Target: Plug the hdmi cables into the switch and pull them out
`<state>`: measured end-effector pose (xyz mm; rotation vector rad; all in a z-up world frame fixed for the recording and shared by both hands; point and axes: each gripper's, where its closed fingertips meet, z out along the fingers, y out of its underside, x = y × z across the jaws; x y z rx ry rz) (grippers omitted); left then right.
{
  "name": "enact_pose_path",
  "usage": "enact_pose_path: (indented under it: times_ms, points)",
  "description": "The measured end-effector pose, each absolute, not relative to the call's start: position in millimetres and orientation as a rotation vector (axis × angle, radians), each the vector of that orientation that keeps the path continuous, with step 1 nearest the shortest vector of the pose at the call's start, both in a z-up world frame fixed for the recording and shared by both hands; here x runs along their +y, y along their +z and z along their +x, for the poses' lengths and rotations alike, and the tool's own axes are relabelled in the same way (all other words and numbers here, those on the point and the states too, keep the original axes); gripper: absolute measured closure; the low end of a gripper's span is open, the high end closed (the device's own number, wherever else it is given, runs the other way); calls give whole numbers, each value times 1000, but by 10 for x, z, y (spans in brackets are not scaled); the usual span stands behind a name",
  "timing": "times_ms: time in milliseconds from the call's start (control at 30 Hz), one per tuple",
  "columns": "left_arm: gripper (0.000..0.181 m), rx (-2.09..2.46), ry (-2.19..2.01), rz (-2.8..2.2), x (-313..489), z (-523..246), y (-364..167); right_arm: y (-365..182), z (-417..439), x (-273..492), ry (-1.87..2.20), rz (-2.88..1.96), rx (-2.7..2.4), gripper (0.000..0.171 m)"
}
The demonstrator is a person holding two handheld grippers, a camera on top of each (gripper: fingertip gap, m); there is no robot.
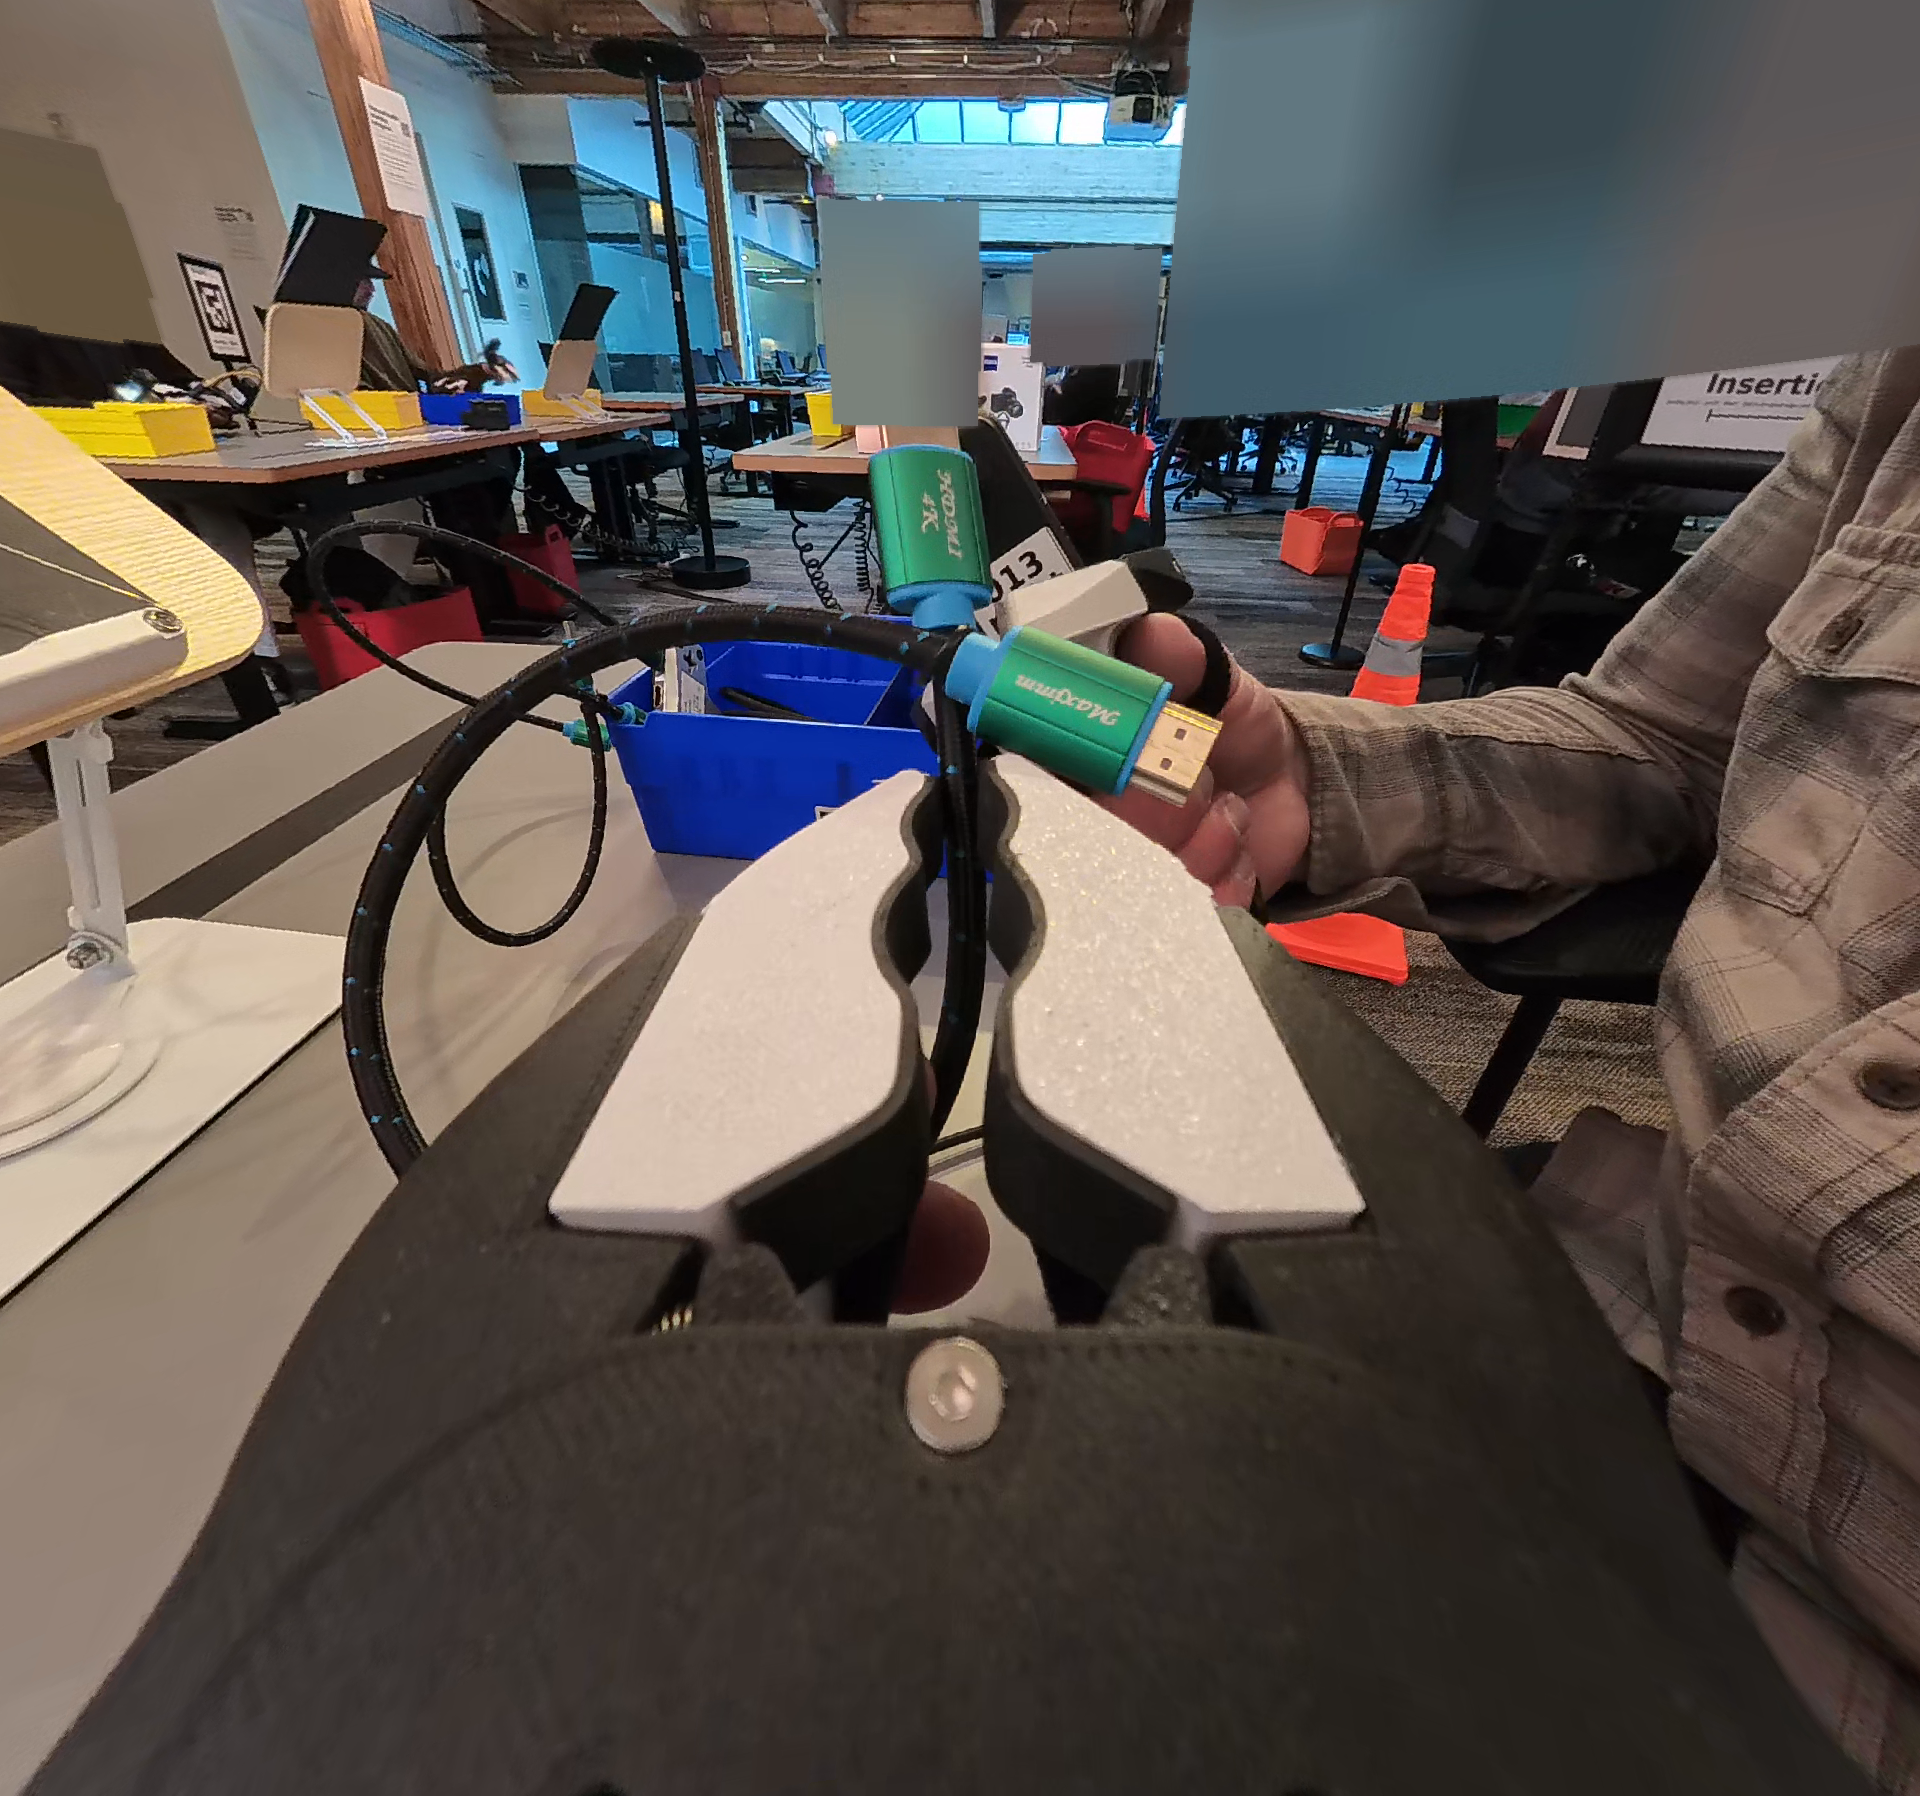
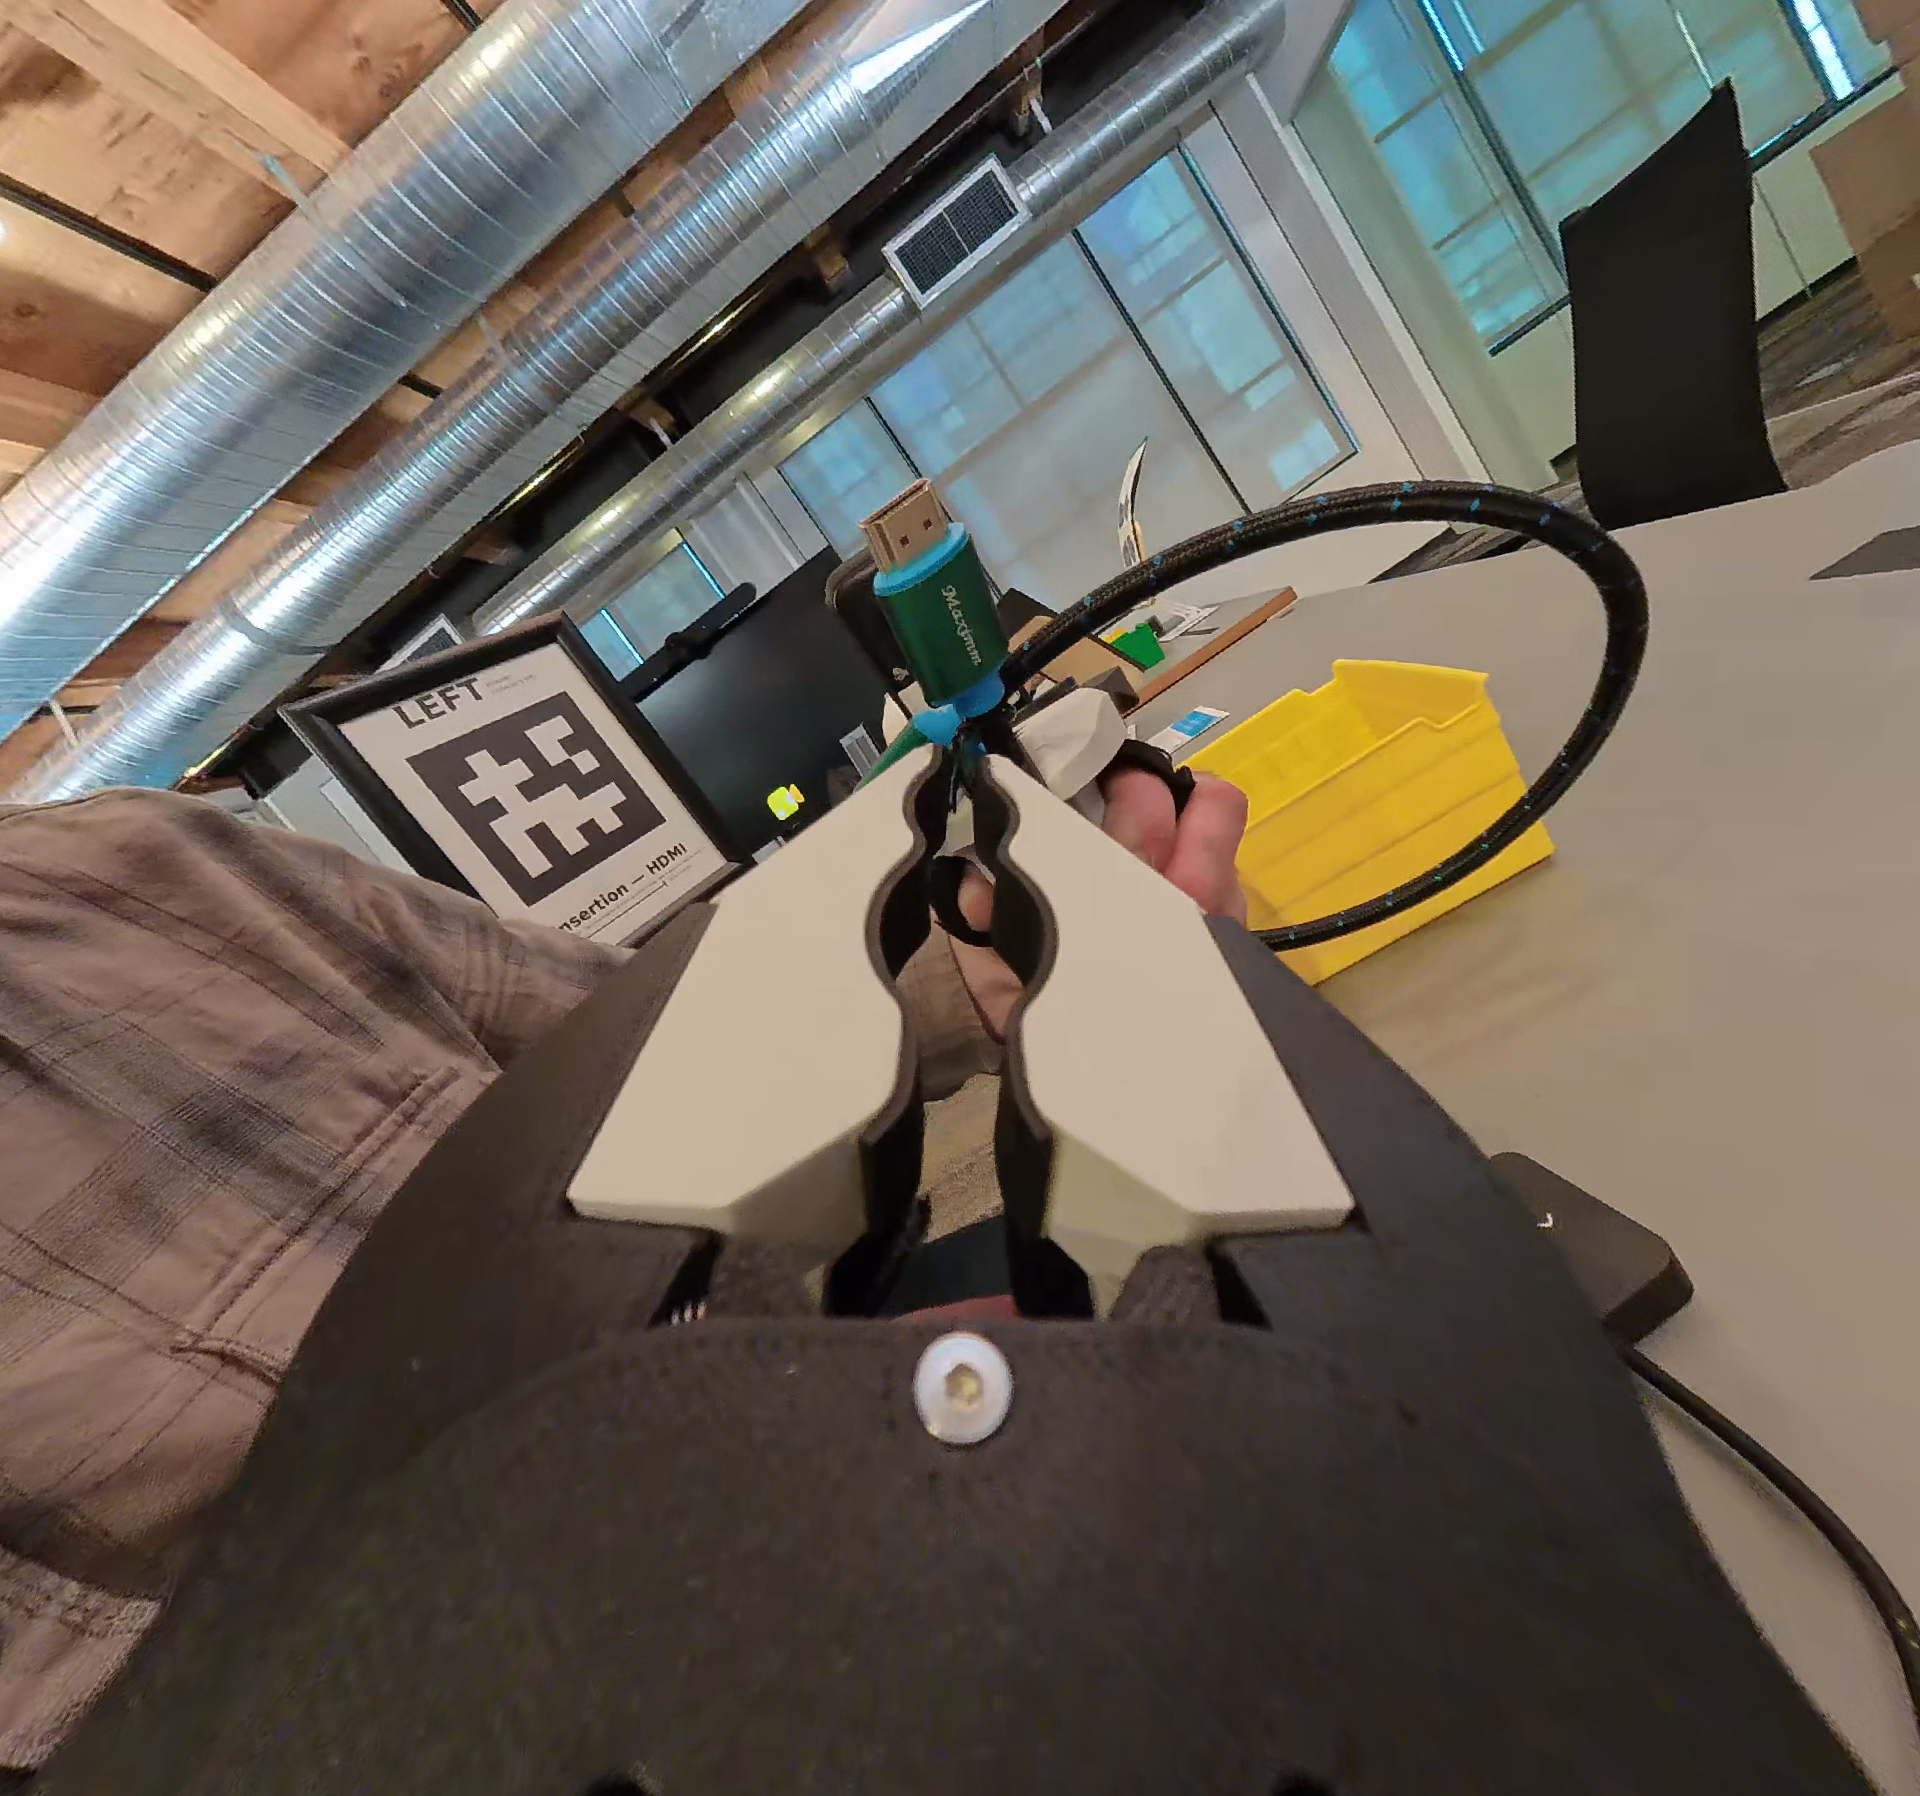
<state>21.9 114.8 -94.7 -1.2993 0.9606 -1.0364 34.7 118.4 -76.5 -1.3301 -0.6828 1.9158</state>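
My left gripper (image 1: 961,801) is shut on a black braided HDMI cable (image 1: 374,915) just behind a green plug (image 1: 1070,712) that points right, gold tip bare. A second green plug (image 1: 920,525) stands upright behind it. Past that are the right gripper's white fingertip (image 1: 1081,593) and a hand. In the right wrist view my right gripper (image 2: 961,759) is shut on the cable at the blue collar of an upright green plug (image 2: 935,624). The cable (image 2: 1621,645) loops out to the right. Both plugs are held in the air. I cannot make out the switch for certain.
A blue bin (image 1: 748,770) sits on the grey table (image 1: 260,1279) behind the plugs, with a white stand (image 1: 83,863) at left. A yellow bin (image 2: 1392,790), a framed marker sign (image 2: 520,790) and a flat black device (image 2: 1600,1258) are near my right gripper. The person's plaid sleeve (image 1: 1558,759) is at right. My left and right fingertips are right by each other. Left tips and right tips are each some 20 cm from the flat black device (image 2: 1600,1258).
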Motion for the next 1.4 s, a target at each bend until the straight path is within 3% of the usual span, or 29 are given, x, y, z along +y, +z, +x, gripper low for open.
enact_pose_path:
  times_ms: [700,833,1067,1400]
  points:
    - [176,938,-988,-1391,1280,203,-1082,-934,331,1320,881,-1258,-1012,171]
    - [176,921,-944,-1403,1338,128,-1058,-969,328,1366,835,-1275,-1008,146]
    - [176,882,-894,-1424,1419,-31,-1012,-1078,336,1511,751,-1331,-998,116]
    - [176,849,-820,-1447,1422,-218,-979,-1211,133,1557,772,-1362,-1034,106]
